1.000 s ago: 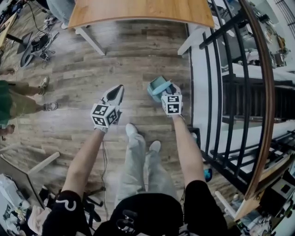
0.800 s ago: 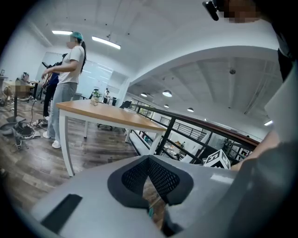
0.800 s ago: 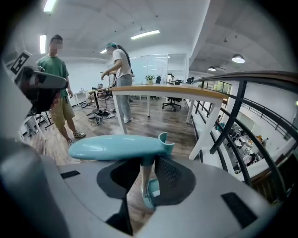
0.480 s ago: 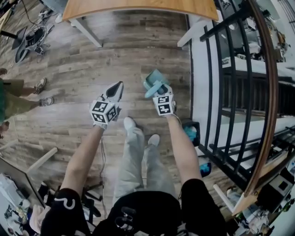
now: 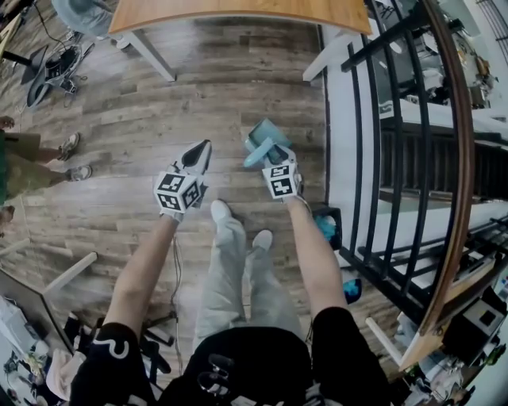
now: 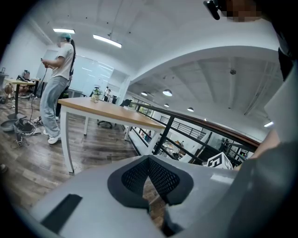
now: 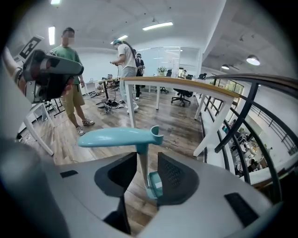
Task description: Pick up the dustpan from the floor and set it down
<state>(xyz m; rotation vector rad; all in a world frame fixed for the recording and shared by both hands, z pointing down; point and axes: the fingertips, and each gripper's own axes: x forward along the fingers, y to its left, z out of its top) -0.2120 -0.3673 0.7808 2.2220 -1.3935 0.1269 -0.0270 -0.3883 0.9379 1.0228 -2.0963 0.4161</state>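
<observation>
Your right gripper (image 7: 147, 159) tilts steeply down, its jaws opening. The stem of the teal dustpan (image 7: 118, 136) stands between them, with a gap showing on its right side. Your left gripper (image 6: 149, 160) points shallowly downward, its tips pinched together on nothing. In the head view the dustpan sits just above centre frame, directly ahead of the right gripper. The jaws cover most of its pan, so you cannot tell whether it rests on the floor (image 5: 238, 87). Wood planks run throughout. A wooden-topped table (image 5: 238, 14) spans the top edge and a black railing (image 5: 359, 158) runs down the right.
</observation>
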